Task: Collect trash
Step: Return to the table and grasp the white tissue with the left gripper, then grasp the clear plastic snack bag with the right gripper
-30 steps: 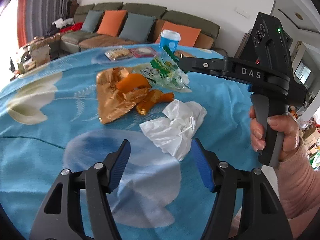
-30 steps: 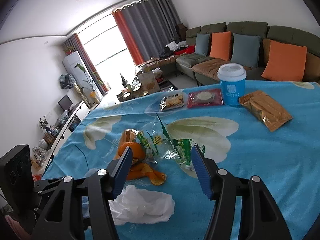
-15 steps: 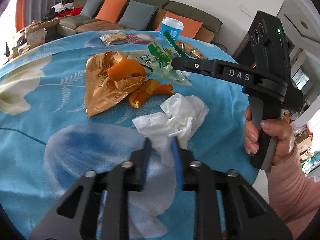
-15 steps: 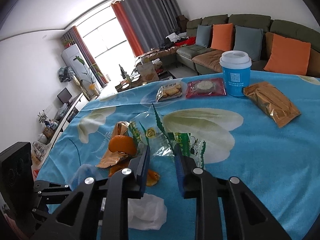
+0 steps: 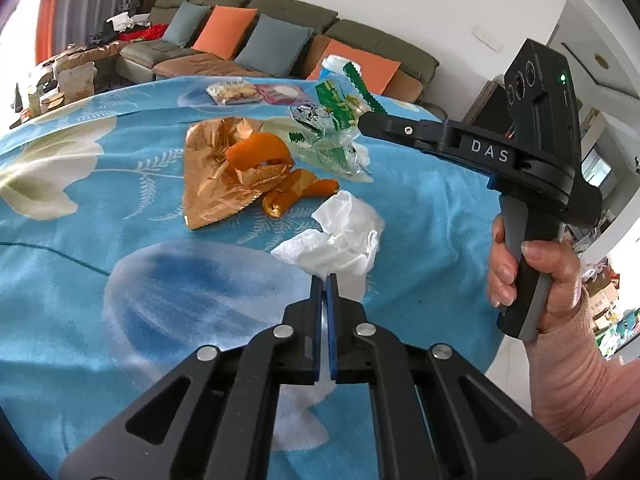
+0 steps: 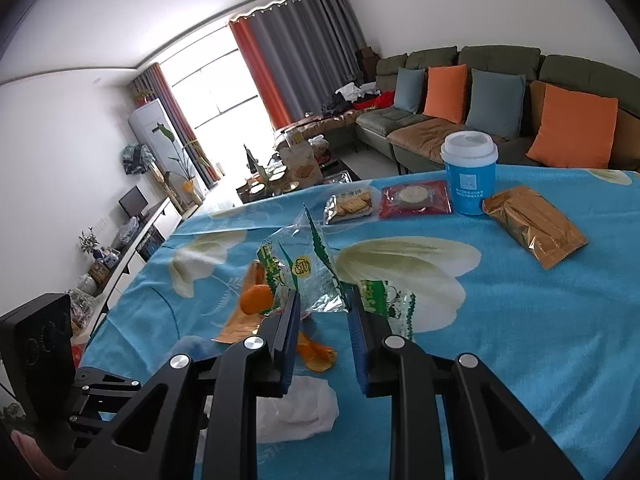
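Left gripper [image 5: 325,280] jaws have just closed, pinching the crumpled tissue [image 5: 340,240] on the blue tablecloth [image 5: 120,240]; right gripper [image 6: 322,304], jaws narrowed, clamps the clear green-printed wrapper [image 6: 308,280], lifted beside the orange peel [image 5: 256,156].

Crumpled tissue [image 5: 340,240] lying on the tablecloth [image 5: 100,248], peel [image 5: 288,196] and foil wrapper [image 5: 212,184] sitting at its eleven o'clock, clear wrapper [image 5: 328,136] lying beyond at twelve, cup [image 6: 470,176] standing behind, biscuit packets [image 6: 352,208] lying at the cup's nine o'clock.
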A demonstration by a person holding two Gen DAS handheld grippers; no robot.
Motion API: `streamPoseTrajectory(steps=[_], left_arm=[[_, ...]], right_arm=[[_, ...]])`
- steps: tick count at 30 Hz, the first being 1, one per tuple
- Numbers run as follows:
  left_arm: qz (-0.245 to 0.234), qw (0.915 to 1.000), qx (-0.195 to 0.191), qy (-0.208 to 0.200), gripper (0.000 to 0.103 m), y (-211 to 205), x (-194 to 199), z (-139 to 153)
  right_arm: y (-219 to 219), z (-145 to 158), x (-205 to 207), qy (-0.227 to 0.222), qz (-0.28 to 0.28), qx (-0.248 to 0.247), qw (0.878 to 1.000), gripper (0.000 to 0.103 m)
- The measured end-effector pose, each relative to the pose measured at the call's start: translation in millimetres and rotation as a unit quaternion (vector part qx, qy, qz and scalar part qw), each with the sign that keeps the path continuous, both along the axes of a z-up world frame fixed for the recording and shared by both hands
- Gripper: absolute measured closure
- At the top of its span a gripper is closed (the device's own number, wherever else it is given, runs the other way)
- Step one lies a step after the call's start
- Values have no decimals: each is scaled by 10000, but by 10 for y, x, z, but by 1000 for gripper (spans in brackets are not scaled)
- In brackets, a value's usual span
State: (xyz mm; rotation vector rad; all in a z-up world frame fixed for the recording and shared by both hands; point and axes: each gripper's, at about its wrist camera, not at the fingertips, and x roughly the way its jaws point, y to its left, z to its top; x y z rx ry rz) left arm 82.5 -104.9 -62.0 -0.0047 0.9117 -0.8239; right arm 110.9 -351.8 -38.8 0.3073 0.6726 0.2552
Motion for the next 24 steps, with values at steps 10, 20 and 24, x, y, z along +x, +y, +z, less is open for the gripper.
streamPoseTrajectory(steps=[10, 20, 24], left_arm=[[271, 9991, -263, -199, 100, 486, -145, 159], [841, 9949, -282, -480, 100, 1073, -346, 324], [1040, 9925, -295, -572, 100, 1281, -415, 383]], right_arm=[[84, 109, -133, -170, 142, 131, 9997, 81], [519, 176, -100, -226, 714, 154, 9971, 81], [730, 188, -89, -241, 975, 162, 9948, 81]])
